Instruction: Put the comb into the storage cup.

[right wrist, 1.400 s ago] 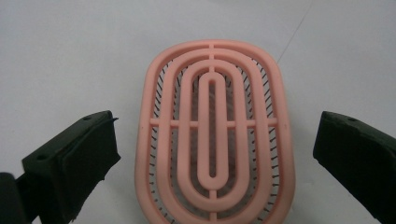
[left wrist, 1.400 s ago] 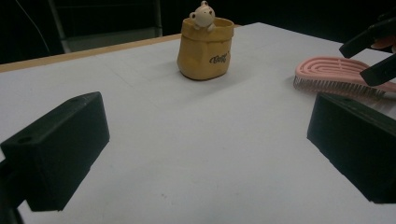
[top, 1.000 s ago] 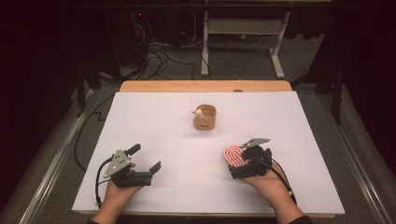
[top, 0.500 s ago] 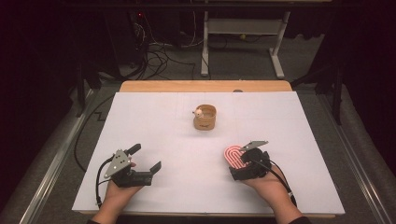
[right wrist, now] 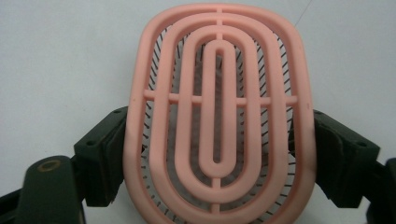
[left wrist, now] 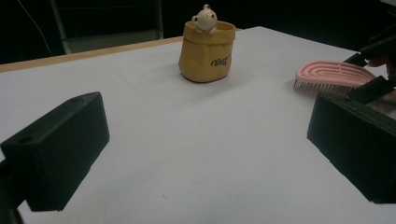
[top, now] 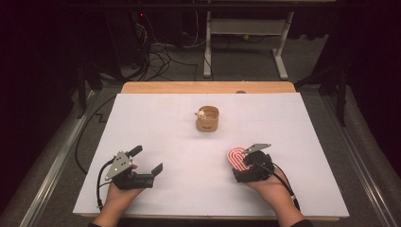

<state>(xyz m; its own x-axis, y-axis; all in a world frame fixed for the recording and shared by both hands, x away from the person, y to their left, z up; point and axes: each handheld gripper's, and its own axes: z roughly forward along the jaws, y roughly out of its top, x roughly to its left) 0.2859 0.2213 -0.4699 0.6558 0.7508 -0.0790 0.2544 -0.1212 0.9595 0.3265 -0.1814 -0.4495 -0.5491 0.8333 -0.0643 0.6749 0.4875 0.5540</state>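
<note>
High view puts the right gripper (top: 249,163) at about 5 o'clock on the white desk (top: 293,127), its jaws clamped on the sides of a pink oval brush (top: 238,158) that lies bristles down on the sheet. At 7 o'clock the left gripper (top: 147,160) rests with jaws wide apart, holding nothing. Towards 12 o'clock, well apart from both, stands a small tan pot (top: 207,119) with a little figure (top: 201,113) peeking over its rim.
</note>
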